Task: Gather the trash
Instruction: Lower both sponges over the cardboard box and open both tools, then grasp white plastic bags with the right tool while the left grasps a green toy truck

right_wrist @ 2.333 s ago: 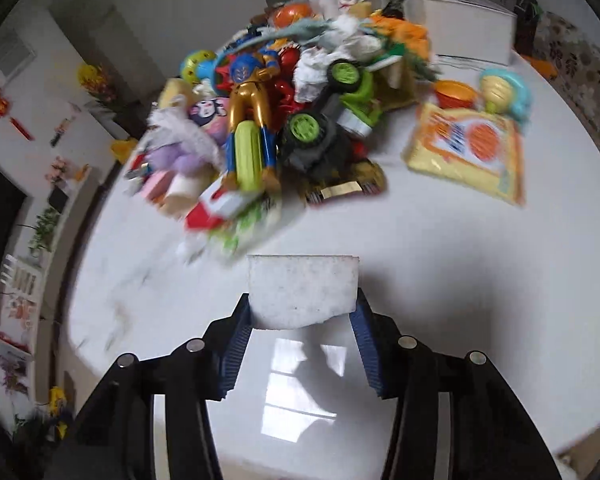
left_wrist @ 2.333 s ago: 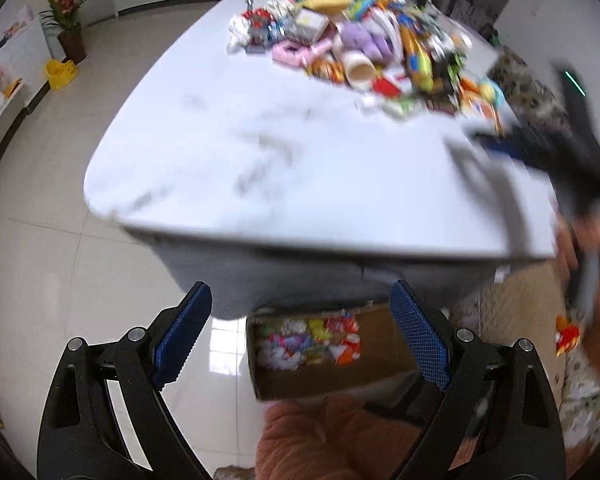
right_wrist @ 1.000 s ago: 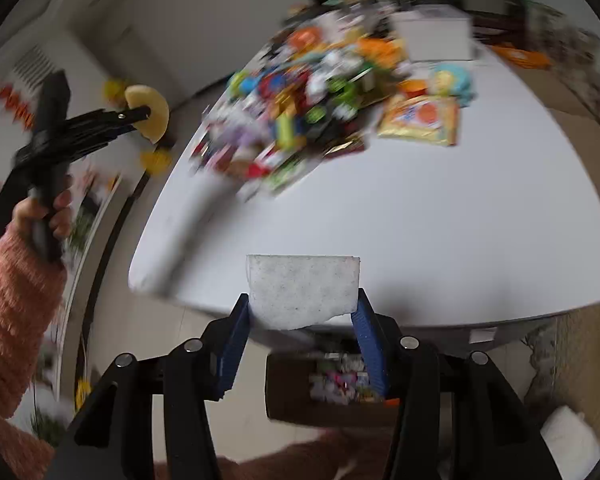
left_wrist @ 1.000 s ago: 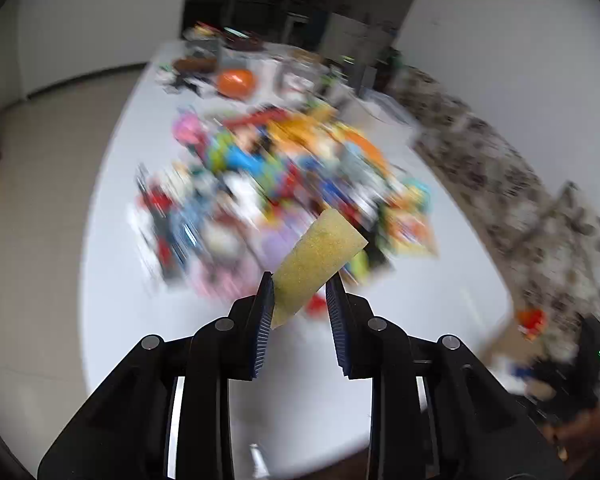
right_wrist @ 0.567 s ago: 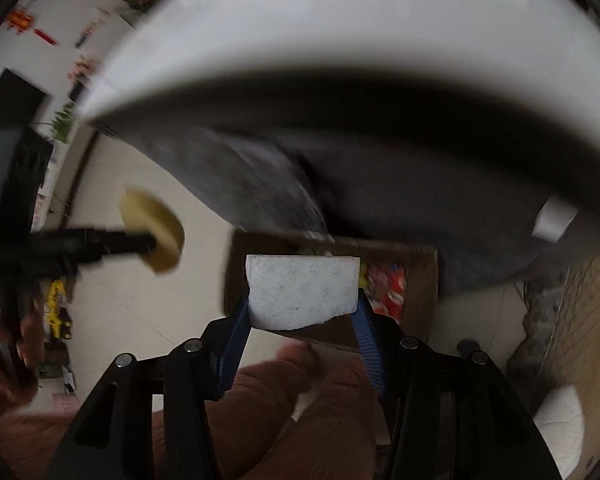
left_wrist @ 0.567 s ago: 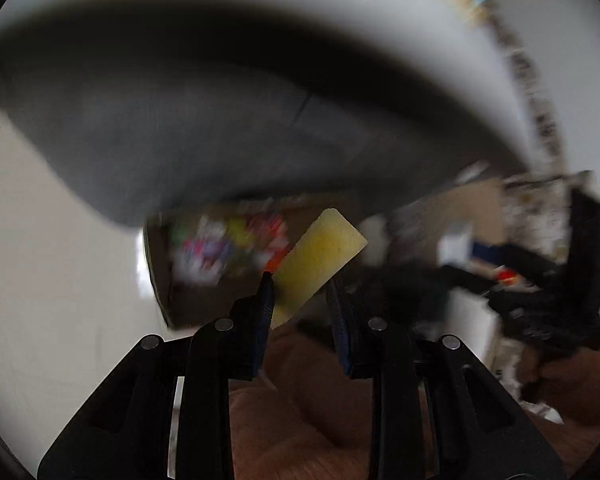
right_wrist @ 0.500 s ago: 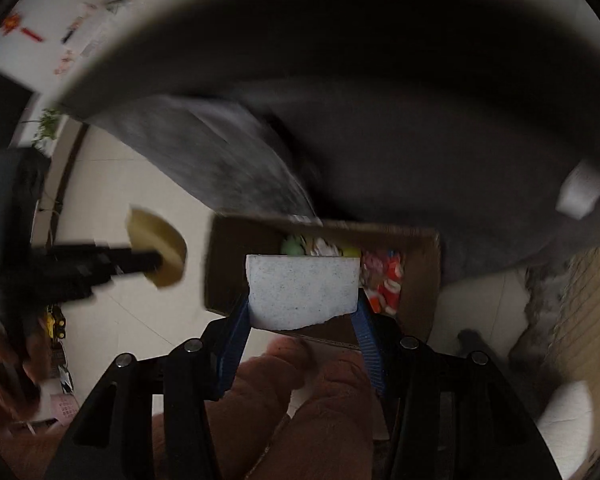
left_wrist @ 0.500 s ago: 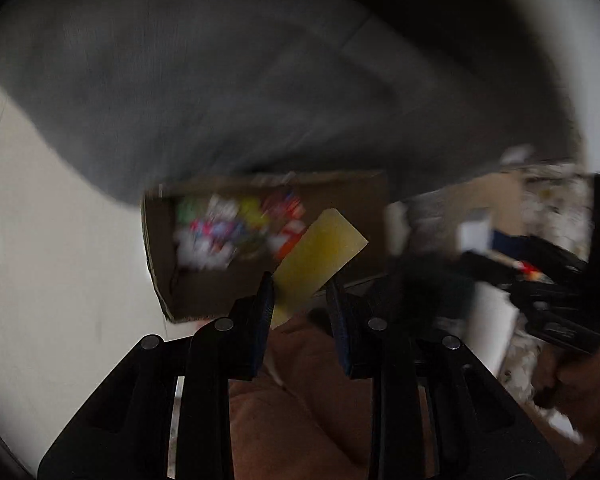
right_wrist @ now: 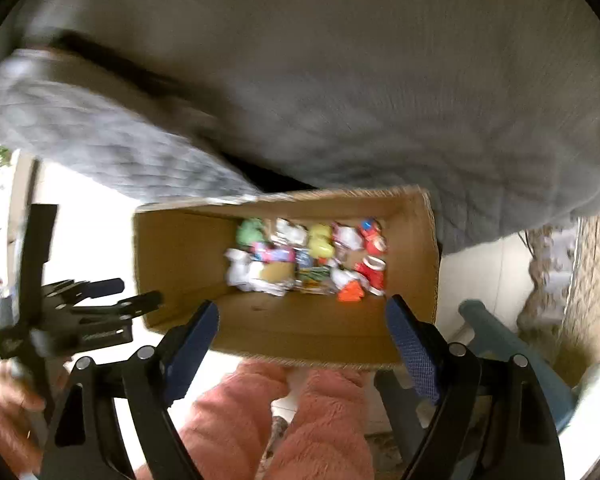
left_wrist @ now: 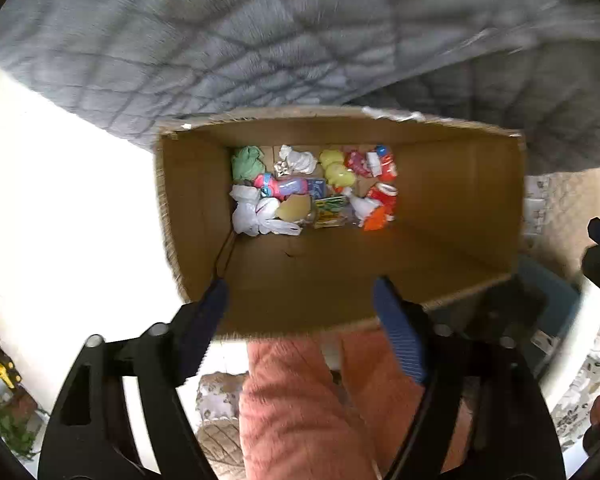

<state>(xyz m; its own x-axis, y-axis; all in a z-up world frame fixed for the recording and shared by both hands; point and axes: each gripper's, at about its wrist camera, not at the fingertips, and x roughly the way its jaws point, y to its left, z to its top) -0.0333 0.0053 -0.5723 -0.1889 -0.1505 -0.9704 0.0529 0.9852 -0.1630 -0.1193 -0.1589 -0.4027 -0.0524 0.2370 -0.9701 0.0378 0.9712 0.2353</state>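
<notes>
An open cardboard box (left_wrist: 452, 184) stands on the floor under the table edge; it also shows in the right wrist view (right_wrist: 180, 256). Its bottom holds a pile of trash (left_wrist: 312, 196): wrappers, white tissue, a yellow piece. The pile shows in the right wrist view too (right_wrist: 308, 260). My left gripper (left_wrist: 300, 304) is open and empty above the box's near wall. My right gripper (right_wrist: 300, 328) is open and empty above the same wall. The left gripper also appears at the left of the right wrist view (right_wrist: 112, 296).
A grey quilted cloth (left_wrist: 260, 40) hangs from the table above the box. My pink-trousered legs (left_wrist: 308, 408) are right below the grippers. A blue-grey stool (right_wrist: 496, 336) stands to the right. White tiled floor (left_wrist: 60, 216) lies left of the box.
Both grippers came down from the table to the box and opened. The yellow piece left my left gripper and the white piece left my right gripper.
</notes>
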